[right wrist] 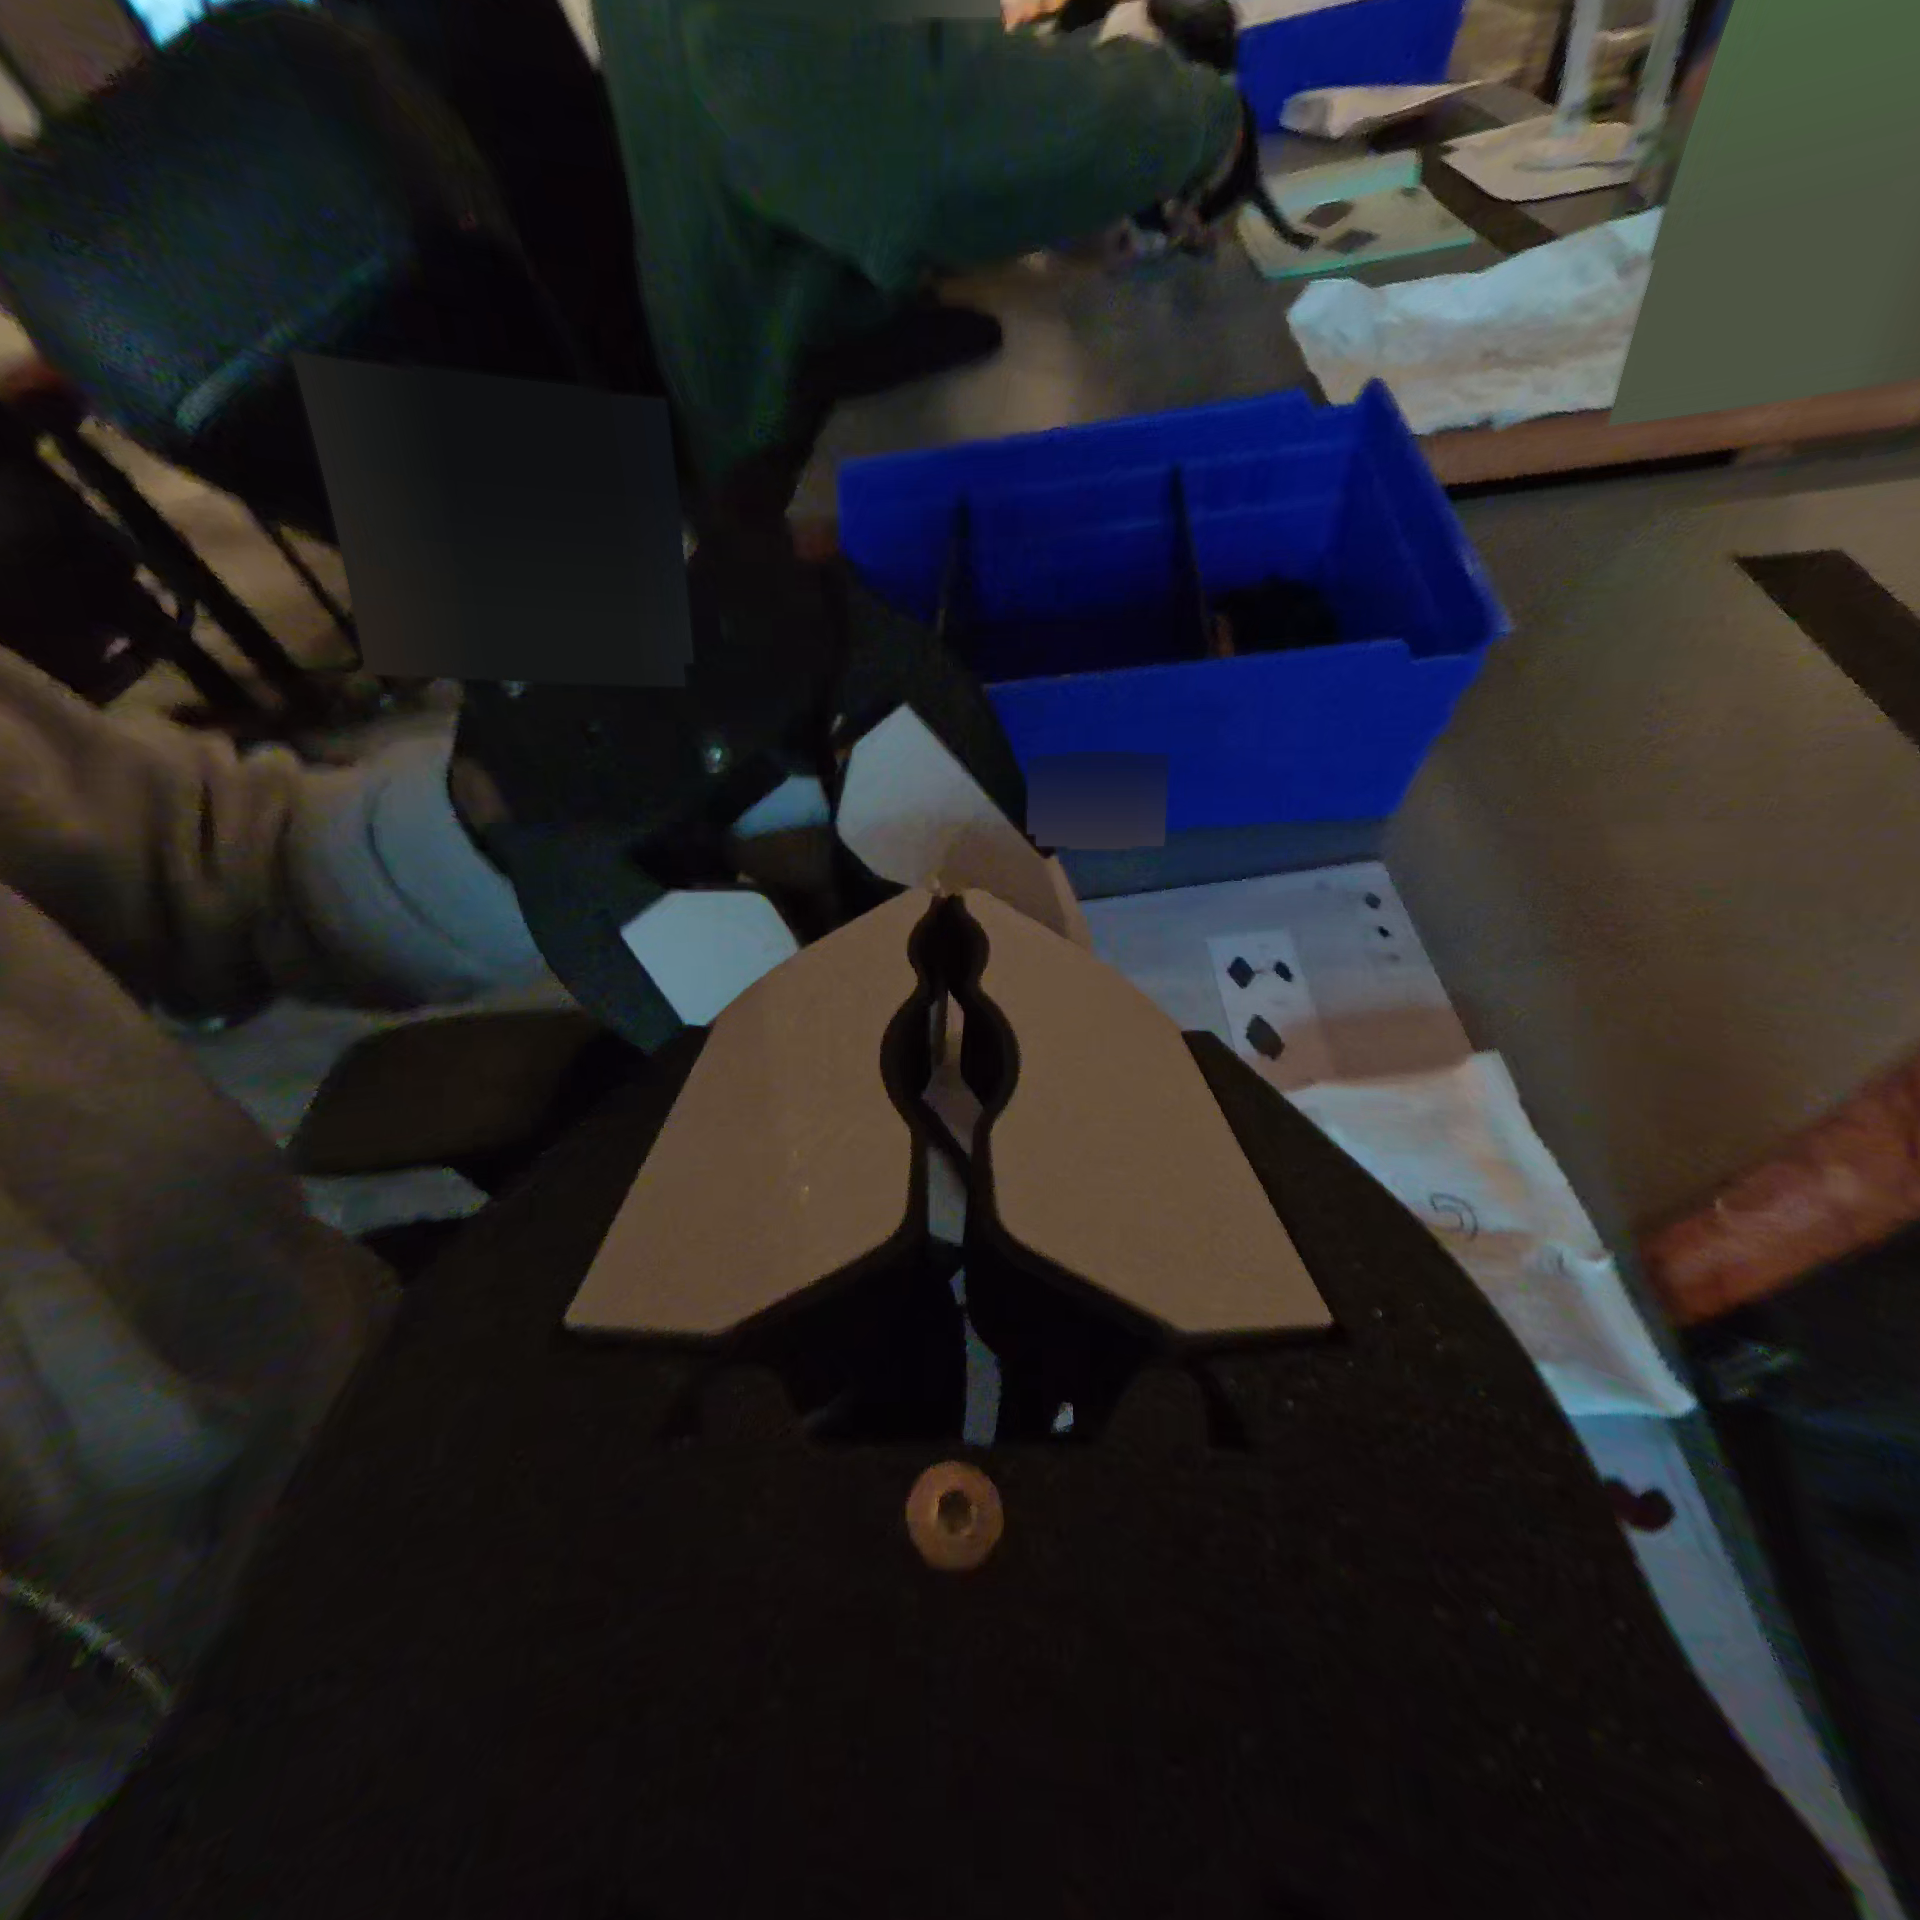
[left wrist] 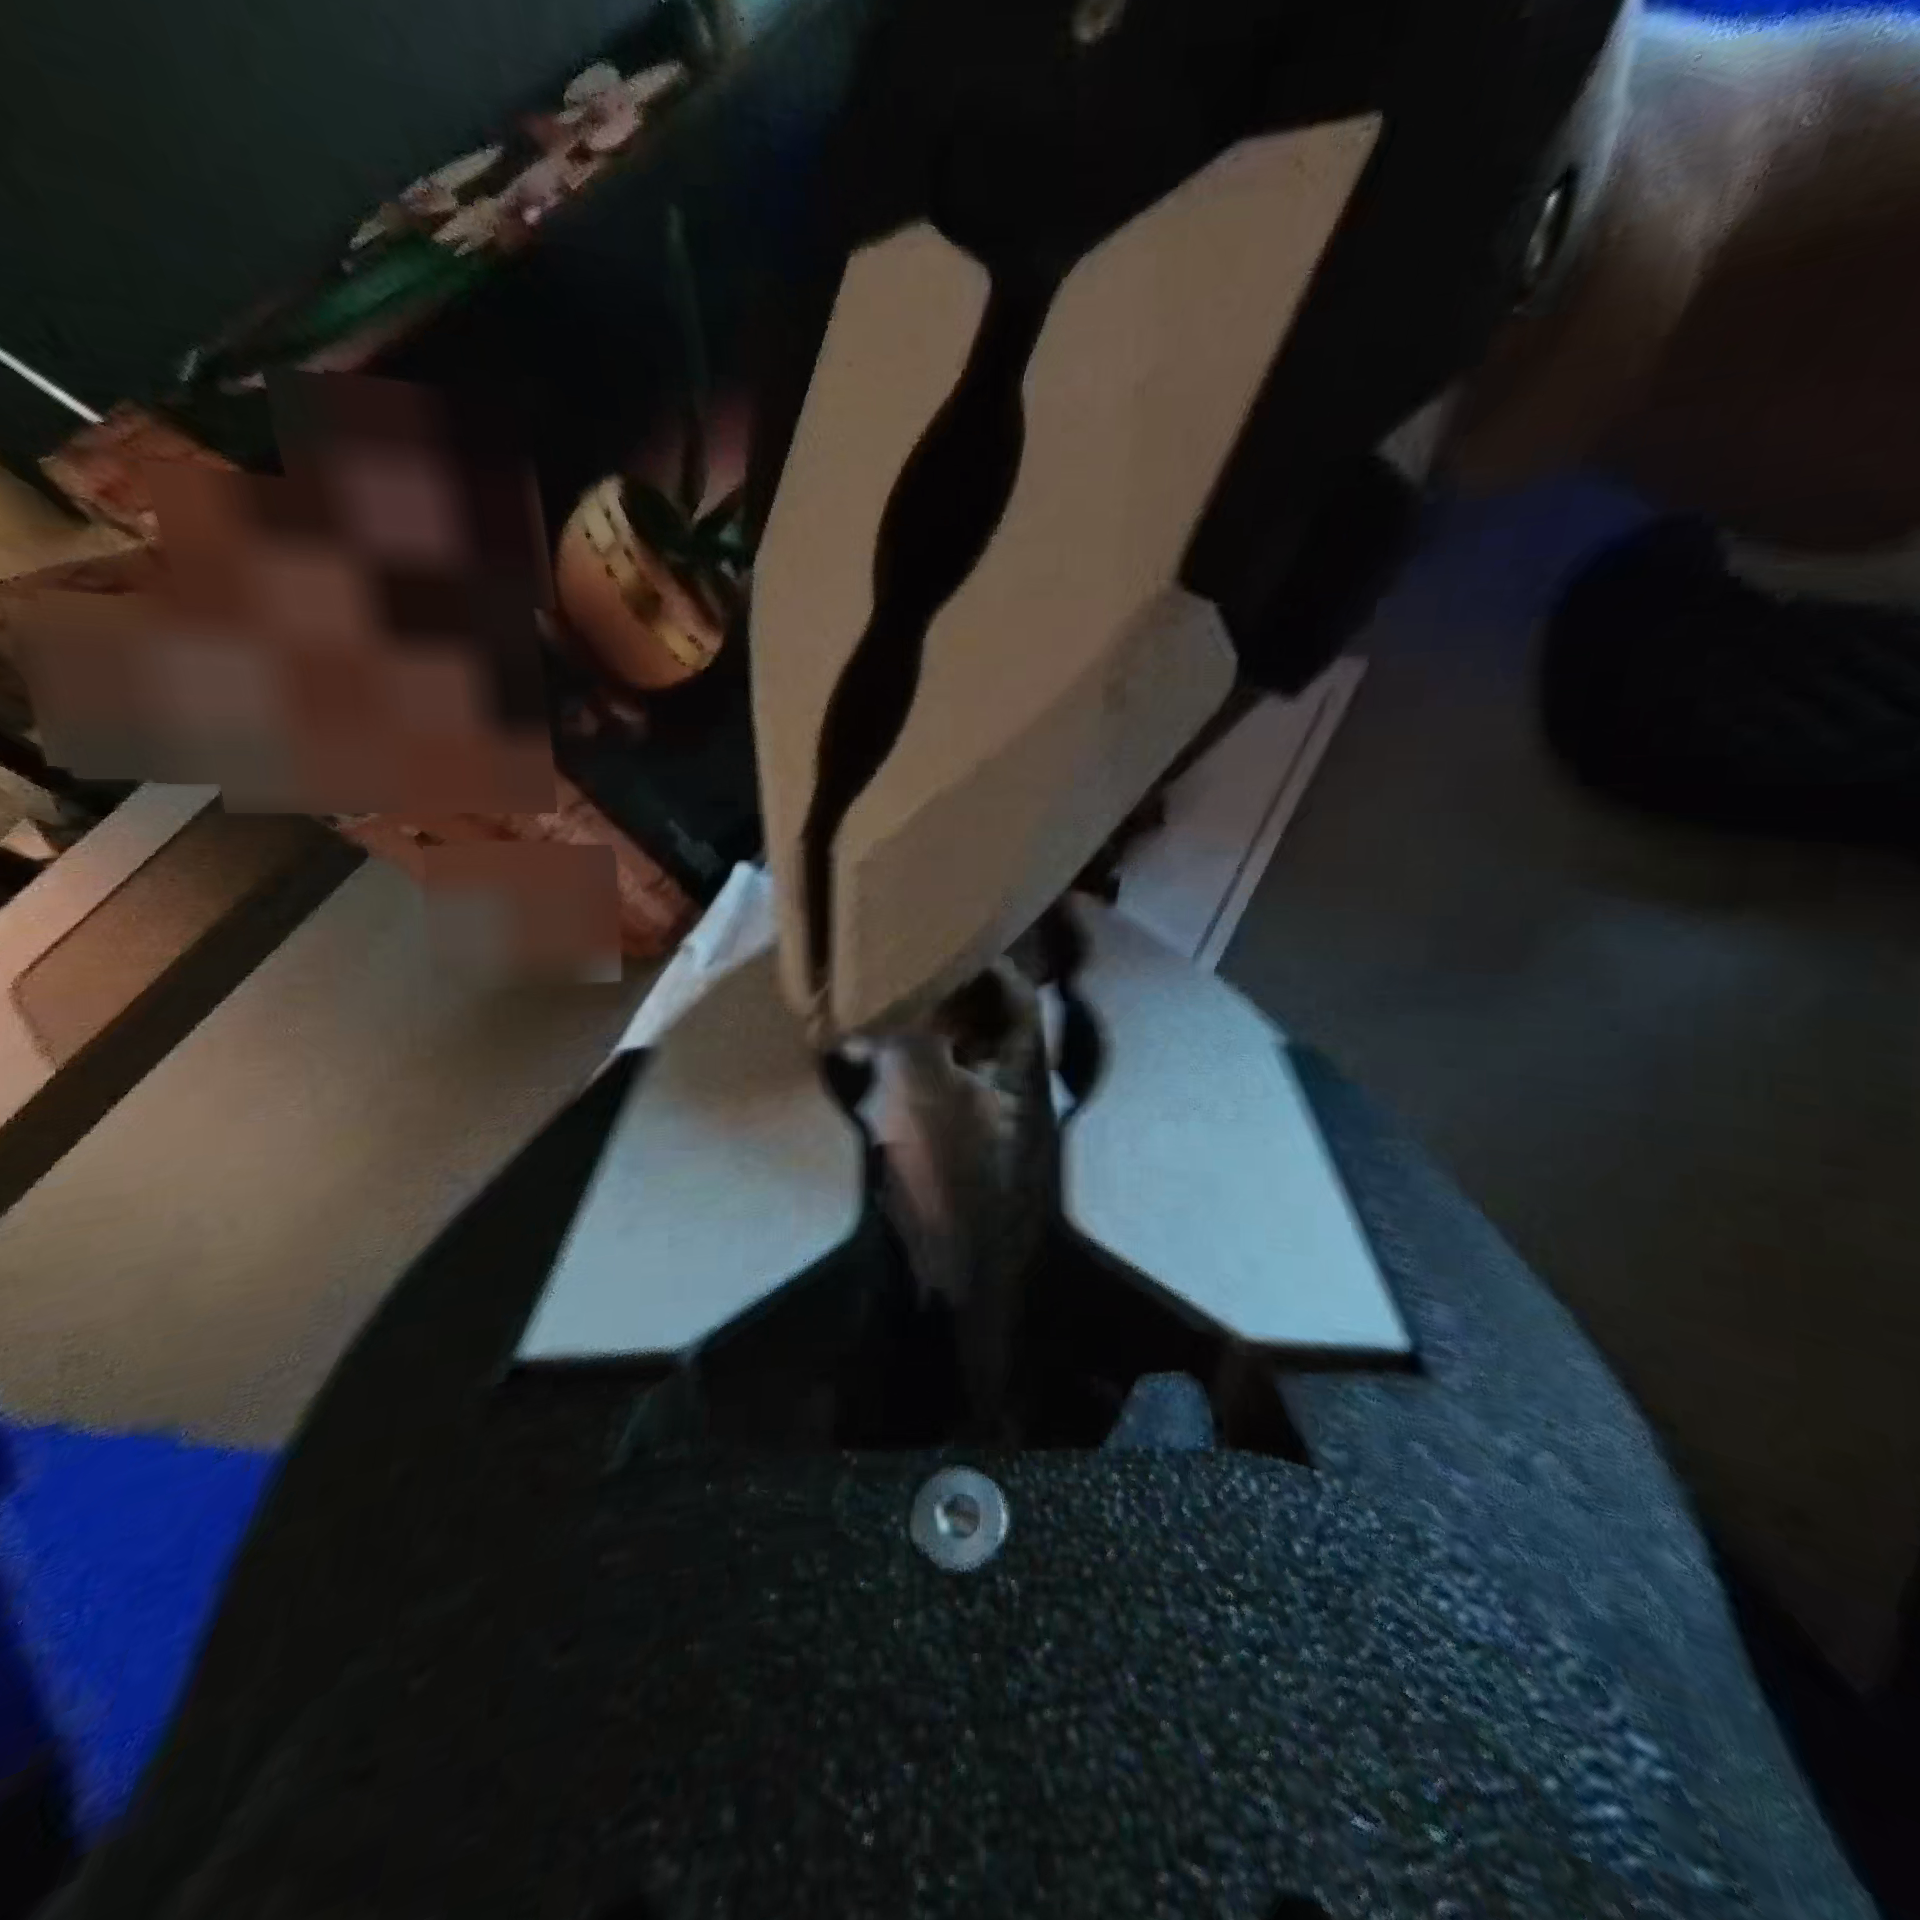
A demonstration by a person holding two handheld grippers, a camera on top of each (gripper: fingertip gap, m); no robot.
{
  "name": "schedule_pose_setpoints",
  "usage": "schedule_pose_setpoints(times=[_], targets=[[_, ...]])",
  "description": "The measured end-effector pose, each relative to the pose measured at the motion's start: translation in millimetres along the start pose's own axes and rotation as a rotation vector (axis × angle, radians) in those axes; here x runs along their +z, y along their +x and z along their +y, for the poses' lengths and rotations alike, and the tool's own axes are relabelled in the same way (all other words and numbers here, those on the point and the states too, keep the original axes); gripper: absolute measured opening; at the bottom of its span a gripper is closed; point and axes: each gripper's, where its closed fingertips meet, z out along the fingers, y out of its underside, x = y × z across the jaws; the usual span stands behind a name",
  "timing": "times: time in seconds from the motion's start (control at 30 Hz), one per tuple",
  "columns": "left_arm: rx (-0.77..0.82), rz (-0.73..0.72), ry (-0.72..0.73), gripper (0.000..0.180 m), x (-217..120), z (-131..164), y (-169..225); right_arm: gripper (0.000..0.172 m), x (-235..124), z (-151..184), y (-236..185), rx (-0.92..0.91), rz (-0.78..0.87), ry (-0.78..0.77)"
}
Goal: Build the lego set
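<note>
In the left wrist view my left gripper (left wrist: 956, 1018) has its white pads (left wrist: 1226, 1195) closed on a crumpled dark grey object (left wrist: 966, 1153) that fills the gap between them. My right gripper (left wrist: 821, 1013) comes in from above with its tan fingers shut, and its tips touch the top of that object by the left pad. In the right wrist view my right gripper (right wrist: 940, 902) is shut tip to tip. Whether its tips pinch an edge of the object I cannot tell. The left gripper (right wrist: 821, 883) sits just beyond it, and the dark object is hidden there.
A blue bin (right wrist: 1195, 727) with black dividers stands behind the grippers. A white sheet (right wrist: 1351, 997) with small black pieces (right wrist: 1262, 1034) lies at the right. A person in a green top (right wrist: 883, 156) crouches at the back. A patterned plant pot (left wrist: 639, 582) stands at the left. Left tips to right tips: about 6 cm.
</note>
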Motion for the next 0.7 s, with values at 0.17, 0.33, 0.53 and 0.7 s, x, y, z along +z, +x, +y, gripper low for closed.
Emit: schedule_pose_setpoints(times=[0.17,0.33,0.53,0.7], targets=[[-0.004,-0.02,0.083,0.012,-2,-4,-1,0.0,-3,-1,-1,0.122,-0.052,0.12],[-0.073,0.01,0.112,0.012,-7,-3,-1,0.0,-3,-6,1,0.241,-0.109,0.265],[-0.141,0.046,0.157,0.011,-11,-1,2,0.0,-6,-8,5,0.383,-0.171,0.43],[-0.23,0.098,0.224,0.011,-13,-3,3,0.0,-11,-9,7,0.48,-0.227,0.534]])
